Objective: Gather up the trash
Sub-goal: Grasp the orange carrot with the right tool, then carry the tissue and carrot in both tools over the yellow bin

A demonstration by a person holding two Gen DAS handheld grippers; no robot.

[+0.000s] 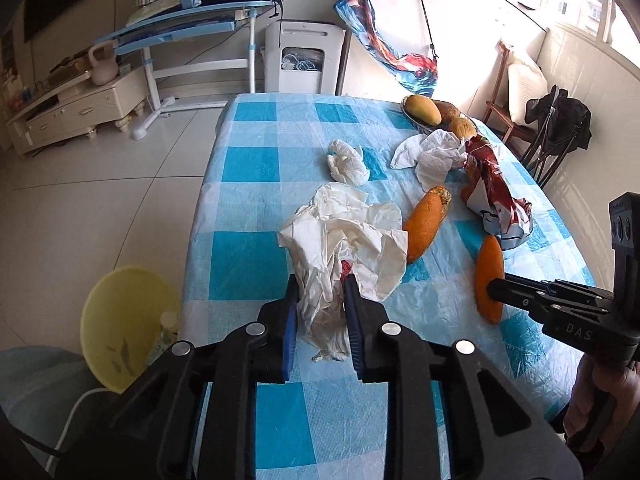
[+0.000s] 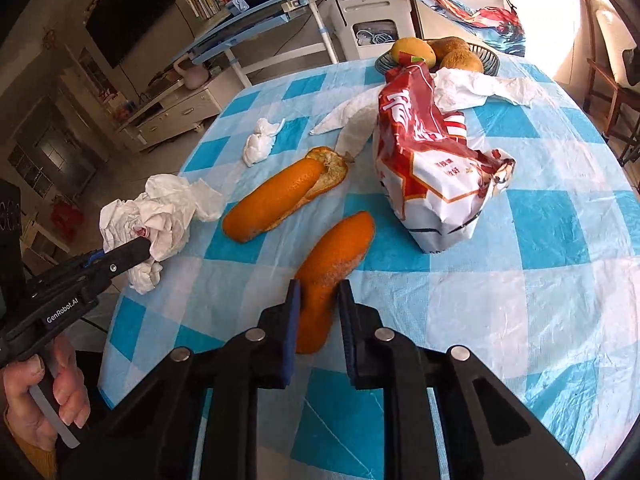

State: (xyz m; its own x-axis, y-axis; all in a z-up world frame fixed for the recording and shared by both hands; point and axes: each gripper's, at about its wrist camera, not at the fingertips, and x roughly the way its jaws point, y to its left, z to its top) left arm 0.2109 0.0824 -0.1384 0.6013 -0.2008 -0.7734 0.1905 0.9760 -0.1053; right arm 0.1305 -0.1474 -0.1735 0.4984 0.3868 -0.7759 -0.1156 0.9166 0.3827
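My left gripper (image 1: 321,286) is shut on a crumpled white paper wad (image 1: 344,236) near the table's left edge; it also shows in the right wrist view (image 2: 160,212). My right gripper (image 2: 319,290) is shut on an orange peel (image 2: 332,264), which also shows in the left wrist view (image 1: 489,280). A second orange peel (image 2: 280,200) lies between them. A red and white snack bag (image 2: 432,168), a small tissue ball (image 2: 260,144) and a flat white wrapper (image 2: 480,84) lie farther back.
The table has a blue and white checked cloth (image 2: 540,280). A fruit bowl (image 2: 490,62) stands at its far edge. A yellow bin (image 1: 120,320) sits on the floor left of the table. A chair (image 1: 556,136) stands at the right.
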